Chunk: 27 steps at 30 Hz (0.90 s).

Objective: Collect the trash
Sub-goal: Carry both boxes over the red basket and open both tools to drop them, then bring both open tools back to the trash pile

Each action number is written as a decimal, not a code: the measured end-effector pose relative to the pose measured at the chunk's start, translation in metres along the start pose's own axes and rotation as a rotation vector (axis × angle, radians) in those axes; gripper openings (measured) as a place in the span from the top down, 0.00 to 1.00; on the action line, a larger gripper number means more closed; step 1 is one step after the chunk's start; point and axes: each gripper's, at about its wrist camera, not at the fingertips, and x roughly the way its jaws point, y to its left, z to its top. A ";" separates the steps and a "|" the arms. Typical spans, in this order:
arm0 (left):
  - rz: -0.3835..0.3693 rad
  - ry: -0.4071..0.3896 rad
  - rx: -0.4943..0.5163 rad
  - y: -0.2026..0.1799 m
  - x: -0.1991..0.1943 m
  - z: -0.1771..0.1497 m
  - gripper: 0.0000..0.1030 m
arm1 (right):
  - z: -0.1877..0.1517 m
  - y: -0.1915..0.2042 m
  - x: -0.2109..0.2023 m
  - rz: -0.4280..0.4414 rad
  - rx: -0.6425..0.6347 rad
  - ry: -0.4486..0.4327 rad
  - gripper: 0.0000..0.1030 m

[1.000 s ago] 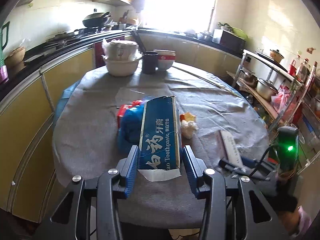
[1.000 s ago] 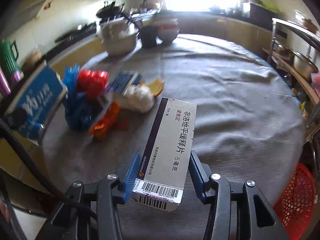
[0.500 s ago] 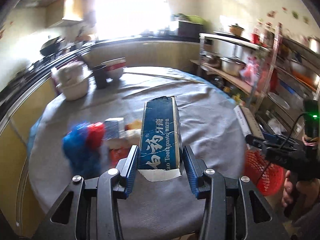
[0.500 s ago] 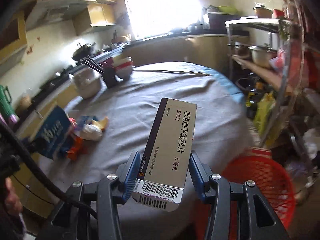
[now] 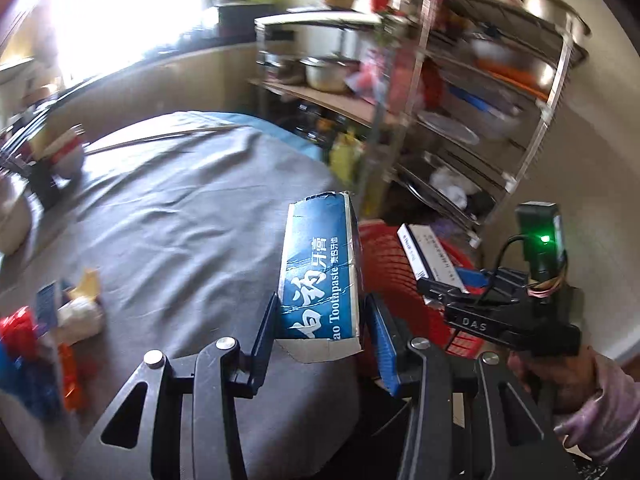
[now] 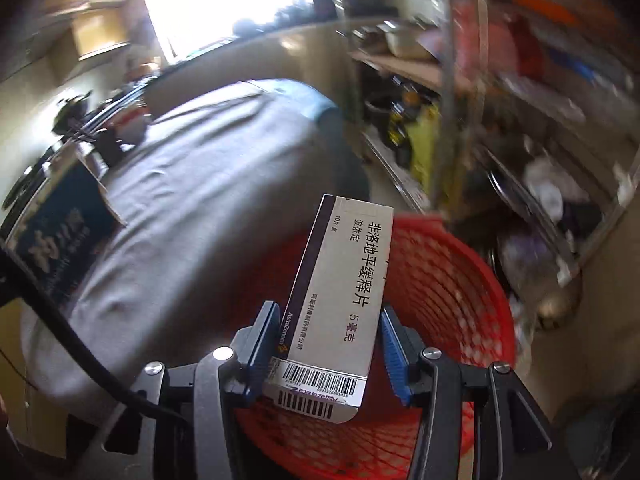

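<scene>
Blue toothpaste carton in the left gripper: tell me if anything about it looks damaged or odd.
The blue cardboard toothpaste carton held in the left gripper looks worn: its near end is open, with a torn, ragged flap hanging out, and creases run across its printed face. Its far end looks crumpled too.

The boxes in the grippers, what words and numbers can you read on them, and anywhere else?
"ao Toothpaste" with big white Chinese characters: blue toothpaste box.
"AstraZeneca", "5", "10" among Chinese characters: white medicine box.
"DAS": black body of the right gripper.
Barcode digits on the medicine box: too small to read.
</scene>
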 end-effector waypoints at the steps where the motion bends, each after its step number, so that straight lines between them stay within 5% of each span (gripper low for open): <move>1: -0.010 0.015 0.011 -0.006 0.007 0.003 0.55 | -0.004 -0.010 0.004 0.000 0.026 0.015 0.49; 7: -0.068 0.109 0.083 -0.039 0.050 0.012 0.50 | -0.015 -0.052 0.019 0.053 0.137 0.067 0.45; 13: -0.032 0.133 0.121 -0.048 0.060 0.006 0.48 | -0.012 -0.057 0.004 0.052 0.159 0.021 0.45; 20: 0.028 0.012 0.007 -0.010 0.008 0.002 0.42 | 0.010 -0.015 -0.016 0.080 0.069 -0.023 0.45; 27: 0.172 -0.067 -0.175 0.057 -0.049 -0.031 0.36 | 0.021 0.073 -0.031 0.117 -0.114 -0.023 0.45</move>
